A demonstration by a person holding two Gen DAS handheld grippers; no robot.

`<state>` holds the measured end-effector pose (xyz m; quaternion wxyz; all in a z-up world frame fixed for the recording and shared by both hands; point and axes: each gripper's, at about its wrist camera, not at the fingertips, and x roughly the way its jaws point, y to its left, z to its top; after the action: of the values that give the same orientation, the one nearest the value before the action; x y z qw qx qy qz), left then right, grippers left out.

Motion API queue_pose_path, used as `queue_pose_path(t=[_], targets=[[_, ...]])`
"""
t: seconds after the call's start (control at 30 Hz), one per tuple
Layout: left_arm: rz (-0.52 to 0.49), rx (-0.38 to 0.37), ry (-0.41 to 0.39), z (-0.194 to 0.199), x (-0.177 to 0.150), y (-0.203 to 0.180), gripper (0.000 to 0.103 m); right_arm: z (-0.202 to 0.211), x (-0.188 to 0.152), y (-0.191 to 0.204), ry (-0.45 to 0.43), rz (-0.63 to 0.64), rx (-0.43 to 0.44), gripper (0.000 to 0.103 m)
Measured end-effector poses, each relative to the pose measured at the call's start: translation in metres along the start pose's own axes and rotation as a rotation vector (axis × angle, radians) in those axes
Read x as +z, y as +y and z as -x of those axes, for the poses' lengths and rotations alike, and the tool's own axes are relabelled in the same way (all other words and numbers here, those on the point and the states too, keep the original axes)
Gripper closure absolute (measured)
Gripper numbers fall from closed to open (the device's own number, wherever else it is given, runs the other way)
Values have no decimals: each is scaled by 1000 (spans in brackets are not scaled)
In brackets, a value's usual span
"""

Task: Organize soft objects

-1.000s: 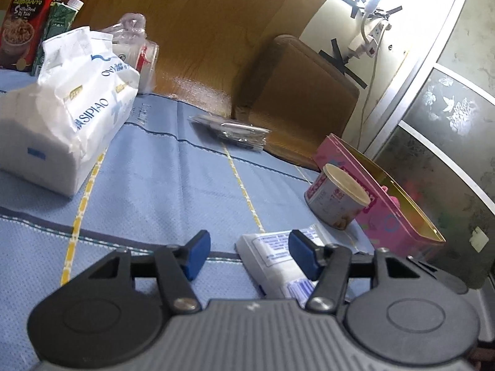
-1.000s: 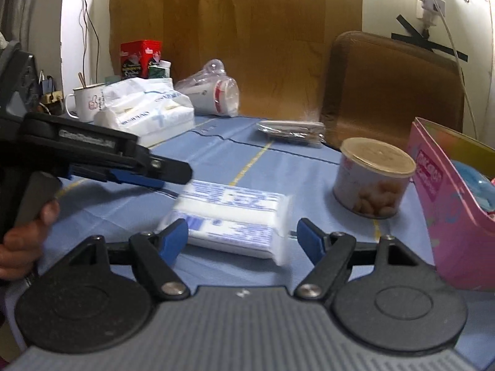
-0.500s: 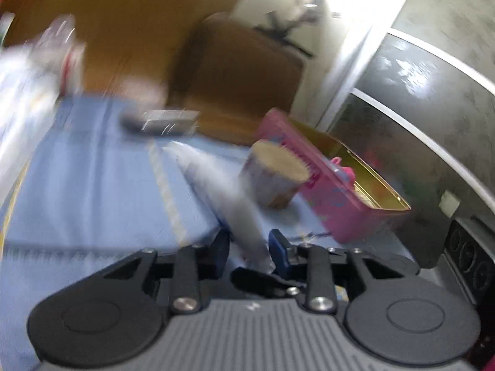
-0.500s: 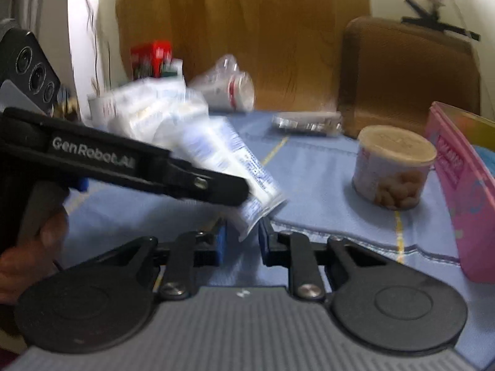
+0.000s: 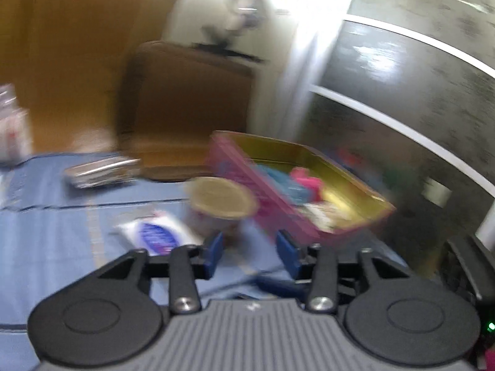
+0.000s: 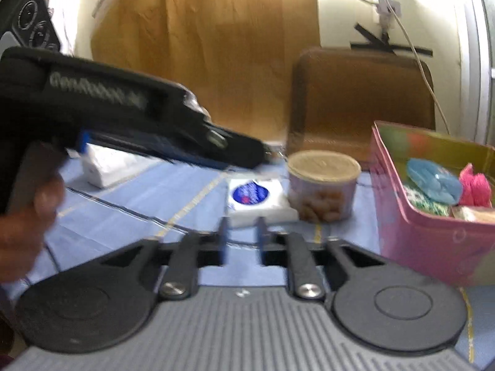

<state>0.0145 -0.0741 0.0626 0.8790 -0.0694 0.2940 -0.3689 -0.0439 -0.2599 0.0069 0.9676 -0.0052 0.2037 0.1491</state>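
Note:
A small white tissue pack (image 6: 256,201) with a blue label lies on the blue cloth, right beside a round can (image 6: 321,185). My right gripper (image 6: 242,238) hovers just in front of the pack; its jaws are opening and nothing is between them. My left gripper (image 5: 250,253) is also opening and empty, with the pack (image 5: 154,235) off to its left. From the right wrist view the left gripper (image 6: 244,154) reaches in from the left, above the cloth. The left wrist view is blurred.
A pink tin box (image 6: 417,232) on the right holds a blue soft item (image 6: 433,182) and a pink one (image 6: 475,185). A large tissue bag (image 6: 105,167) lies far left, a flat wrapped packet (image 5: 99,171) at the back, and a brown chair back (image 6: 362,99) behind the table.
Half a second ago both grippers pinched the tissue pack and held it up. Now both have let go and the pack lies beside the can. The left gripper has swung right toward the pink box.

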Motion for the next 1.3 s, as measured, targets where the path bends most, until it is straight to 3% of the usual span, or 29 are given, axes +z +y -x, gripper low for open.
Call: queue_pose_path(t=[0.03, 0.1, 0.2, 0.3, 0.4, 0.47, 0.53, 0.7, 0.77, 0.9, 1.03, 1.13, 1.2, 1.3], targets=[[49, 43, 13, -3, 4, 13, 59, -6, 0, -1, 10, -6, -9, 49], [179, 71, 50, -10, 7, 43, 59, -22, 4, -4, 34, 2, -13, 34], [322, 78, 87, -25, 5, 74, 50, -48, 9, -4, 81, 61, -21, 32], [378, 84, 112, -41, 1, 90, 42, -75, 17, -8, 146, 47, -8, 31], [389, 78, 114, -50, -3, 97, 44, -87, 19, -6, 176, 17, 45, 33], [374, 58, 121, -48, -6, 97, 50, -78, 17, 9, 183, 31, 131, 36], [381, 23, 135, -43, -9, 98, 51, -63, 13, 29, 160, 81, 155, 37], [352, 99, 45, -21, -1, 108, 33, -41, 7, 38, 67, 167, 1, 35], [345, 105, 37, -26, 10, 113, 33, -51, 13, 27, 78, 131, -49, 35], [286, 147, 4, -48, 34, 115, 21, -70, 17, -2, 145, 0, -37, 34], [277, 78, 60, -88, 46, 119, 24, -83, 21, -11, 168, -56, -13, 28], [246, 16, 121, -113, 43, 113, 37, -84, 20, -4, 168, -26, -9, 26], [211, 0, 140, -117, 41, 107, 49, -83, 19, -2, 168, -19, 16, 27], [231, -69, 154, -105, 34, 102, 53, -76, 16, 3, 166, -24, 59, 28]])
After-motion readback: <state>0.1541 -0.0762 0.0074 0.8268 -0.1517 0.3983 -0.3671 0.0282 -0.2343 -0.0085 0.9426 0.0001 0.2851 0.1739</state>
